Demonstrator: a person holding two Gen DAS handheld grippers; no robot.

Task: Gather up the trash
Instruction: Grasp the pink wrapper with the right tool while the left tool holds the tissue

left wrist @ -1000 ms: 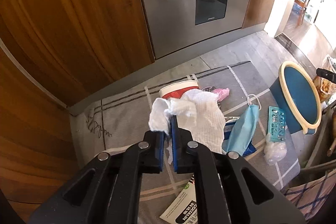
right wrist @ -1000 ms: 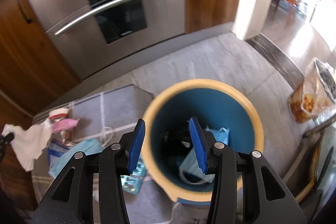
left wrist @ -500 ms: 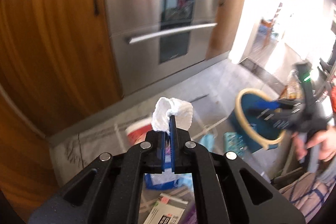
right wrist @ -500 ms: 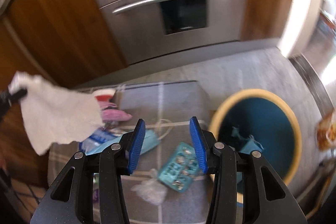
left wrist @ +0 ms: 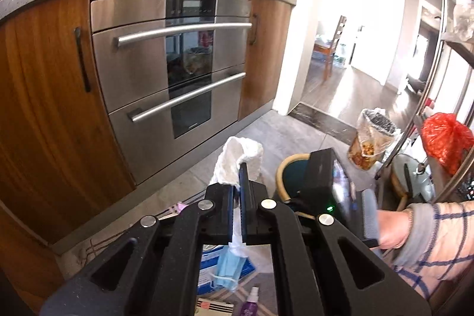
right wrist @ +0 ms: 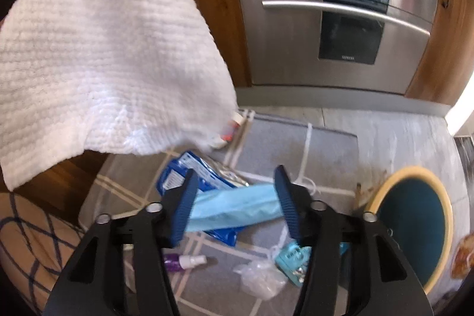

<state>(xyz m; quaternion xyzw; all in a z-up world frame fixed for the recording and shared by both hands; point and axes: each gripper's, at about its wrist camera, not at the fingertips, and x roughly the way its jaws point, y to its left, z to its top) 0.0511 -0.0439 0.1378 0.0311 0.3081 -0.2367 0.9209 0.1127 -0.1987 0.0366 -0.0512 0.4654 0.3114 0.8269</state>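
Observation:
My left gripper (left wrist: 237,182) is shut on a white paper towel (left wrist: 237,156), held up in the air in front of the oven. In the right wrist view that towel (right wrist: 103,49) hangs large at the upper left. My right gripper (right wrist: 235,176) hovers over the grey mat, its jaws opening with nothing gripped. A light blue face mask (right wrist: 237,209) lies on the mat below, framed between its fingers. The blue bin with a yellow rim (right wrist: 411,169) stands to the right. In the left wrist view the bin (left wrist: 284,173) is mostly hidden behind the right-hand tool.
On the mat lie a blue packet (right wrist: 183,176), a teal blister pack (right wrist: 291,256), clear plastic wrap (right wrist: 260,277), a purple spray bottle (right wrist: 183,259) and a red-and-white cup (right wrist: 234,123). Steel oven (left wrist: 166,73) and wooden cabinets stand behind. A food bag (left wrist: 370,144) and a metal rack stand right.
The left gripper has risen with the towel and tipped up toward the counter. The right gripper has swung left from over the bin to over the mat, and its jaws have widened.

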